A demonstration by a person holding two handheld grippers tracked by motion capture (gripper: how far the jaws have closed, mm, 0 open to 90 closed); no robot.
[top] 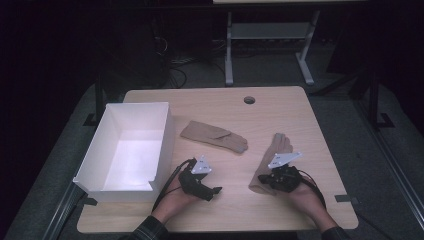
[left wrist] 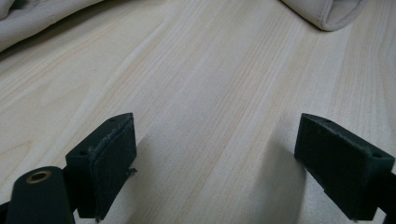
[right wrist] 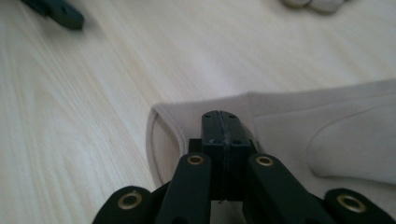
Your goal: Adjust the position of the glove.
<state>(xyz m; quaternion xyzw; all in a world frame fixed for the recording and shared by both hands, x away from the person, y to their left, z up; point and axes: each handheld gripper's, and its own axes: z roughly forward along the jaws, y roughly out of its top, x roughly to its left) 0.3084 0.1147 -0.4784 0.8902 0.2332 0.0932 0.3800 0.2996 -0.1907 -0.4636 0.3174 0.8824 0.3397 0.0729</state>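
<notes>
Tan fabric, 2 gloves of it, lies on the pale wooden bench (top: 310, 115) beside an open white box (top: 95, 150), and the work in hand appears to be getting them into that box. The near glove (top: 274, 150) lies well to the right of the box, fingers pointing away from the person; the far glove (top: 212, 135) rests just right of the box's far corner.

The right tongs (top: 263, 181) sit at the near glove's cuff. In the right gripper view the right tongs (right wrist: 222, 122) have their jaws pressed together over the hemmed cuff edge (right wrist: 159, 126); whether cloth is actually pinched between them cannot be told from here. The left tongs (top: 216, 190) hover over bare bench right of the box's near corner, and in the left gripper view the left tongs (left wrist: 215, 154) stand wide apart with nothing between them.

Done well, the step likely calls for a firm bite on both layers of the cuff, not just the hem, before any lift. A straight rise would let the limp fingers hang clear of the bench. The carry toward the box should go high enough to clear its right wall (top: 167, 145), with release only once the glove hangs inside.
</notes>
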